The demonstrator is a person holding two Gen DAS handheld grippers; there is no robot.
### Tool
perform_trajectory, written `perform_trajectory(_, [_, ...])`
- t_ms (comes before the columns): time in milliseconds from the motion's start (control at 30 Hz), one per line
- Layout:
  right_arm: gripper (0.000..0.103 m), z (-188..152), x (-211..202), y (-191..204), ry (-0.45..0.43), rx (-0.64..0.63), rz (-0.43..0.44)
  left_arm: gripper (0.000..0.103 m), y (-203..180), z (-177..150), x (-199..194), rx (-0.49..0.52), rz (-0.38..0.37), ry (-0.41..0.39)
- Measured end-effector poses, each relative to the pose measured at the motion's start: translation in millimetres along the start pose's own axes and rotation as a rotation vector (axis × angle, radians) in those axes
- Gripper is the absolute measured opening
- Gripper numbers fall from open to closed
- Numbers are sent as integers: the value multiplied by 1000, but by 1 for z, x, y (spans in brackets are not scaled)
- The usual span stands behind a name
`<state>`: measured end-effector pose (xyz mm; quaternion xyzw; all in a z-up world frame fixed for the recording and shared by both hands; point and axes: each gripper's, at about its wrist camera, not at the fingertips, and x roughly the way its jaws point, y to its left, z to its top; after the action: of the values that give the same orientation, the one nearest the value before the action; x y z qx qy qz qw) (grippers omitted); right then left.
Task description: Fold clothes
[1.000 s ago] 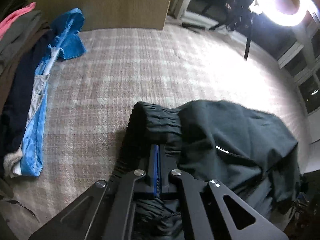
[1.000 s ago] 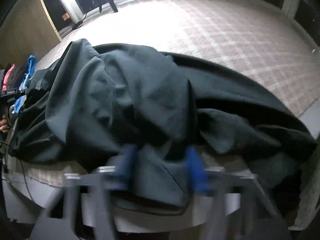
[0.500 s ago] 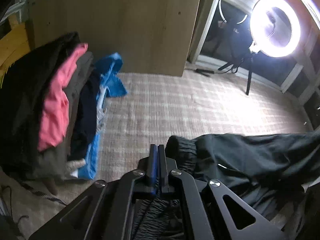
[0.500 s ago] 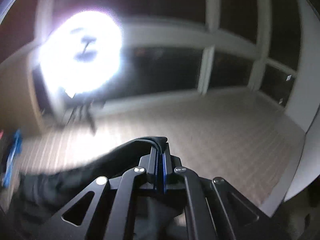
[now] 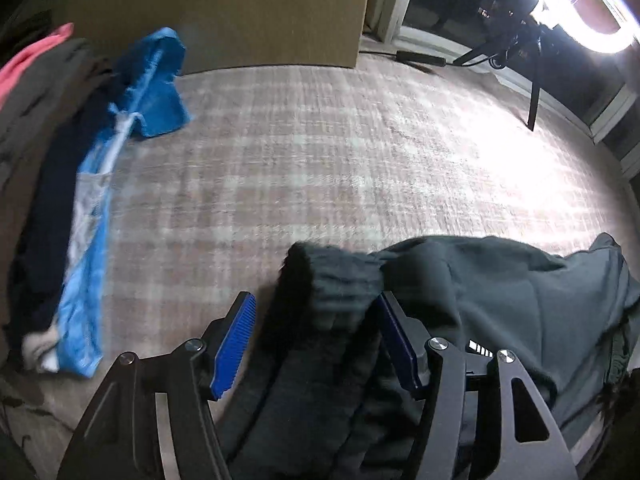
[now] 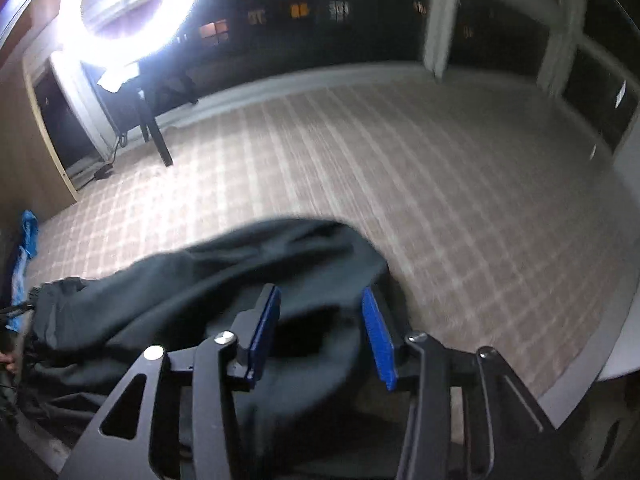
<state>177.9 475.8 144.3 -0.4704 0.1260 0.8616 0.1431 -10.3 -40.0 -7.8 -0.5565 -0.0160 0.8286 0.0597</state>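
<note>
A dark green garment (image 5: 500, 304) with an elastic cuff lies on the plaid-covered surface (image 5: 320, 168). My left gripper (image 5: 316, 320) is open, its blue pads (image 5: 234, 344) on either side of the cuff. In the right wrist view the same garment (image 6: 200, 292) lies in a long bundle. My right gripper (image 6: 320, 320) is open, its blue pads (image 6: 378, 340) astride the garment's right end.
A pile of clothes, with a bright blue piece (image 5: 152, 92), a pink one (image 5: 36, 52) and dark ones, lies at the left. A wooden panel (image 5: 224, 8) stands behind. A ring light (image 6: 128, 4) on a stand glares at the far edge. Dark windows (image 6: 360, 20) lie beyond.
Both grippers were shut on the dark garment half a second ago and held it lifted. Both have now opened and the garment rests on the surface.
</note>
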Motion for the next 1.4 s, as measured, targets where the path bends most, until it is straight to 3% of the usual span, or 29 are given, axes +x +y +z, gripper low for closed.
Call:
perform_trajectory(67, [52, -10, 7, -13, 38, 45, 43, 53, -8, 1, 3, 27, 42, -11])
perform_trajectory(133, [52, -20, 13, -27, 75, 91, 86, 32, -15, -1, 2, 63, 103, -32])
perform_trajectory(167, [54, -26, 17, -34, 94, 114, 108, 29, -15, -1, -1, 73, 118, -47])
perform_trajectory(200, [58, -31, 19, -37, 111, 123, 123, 16, -13, -2, -5, 68, 116, -59])
perform_trajectory(300, [60, -45, 33, -20, 161, 65, 119, 6, 10, 0, -25, -28, 37, -84])
perform_trajectory(400, [58, -52, 58, -4, 219, 8, 95, 6, 28, 0, -46, -92, 7, -117])
perform_trajectory(433, [50, -53, 63, 2, 225, -18, 82, 4, 32, 0, -53, -98, 12, -129])
perform_trajectory(467, [14, -53, 67, 7, 231, -44, 70, 4, 36, 0, -59, -104, 17, -141])
perform_trajectory(500, [4, -52, 70, 11, 239, -70, 52, 4, 40, 0, -65, -110, 22, -154])
perform_trajectory(600, [4, -28, 46, 13, 148, -175, -85, 4, 57, 1, -87, -141, 51, -205])
perform_trajectory(667, [4, -4, 14, 16, -9, -310, -313, 4, 72, -1, -102, -169, 68, -240])
perform_trajectory(700, [4, 4, 3, 16, -57, -351, -379, 4, 78, -1, -107, -180, 78, -250])
perform_trajectory(767, [11, 18, -4, 9, -50, -405, -425, 4, 86, -5, -108, -189, 112, -252])
perform_trajectory(867, [65, 25, 9, -14, 109, -405, -339, 4, 93, -10, -96, -196, 152, -216])
perform_trajectory(900, [65, 23, 6, -22, 102, -377, -291, 4, 94, -11, -91, -194, 164, -204])
perform_trajectory(967, [65, 20, -6, -49, 76, -257, -78, 4, 94, -13, -84, -192, 188, -186])
perform_trajectory(1033, [65, 18, -9, -76, 59, -125, 42, 4, 95, -12, -82, -201, 203, -178])
perform_trajectory(1233, [65, 17, 42, -148, 124, 158, 3, 4, 87, -4, -86, -217, 229, -163])
perform_trajectory(1400, [65, 13, 67, -185, 195, 407, 75, 4, 81, -1, -90, -219, 253, -146])
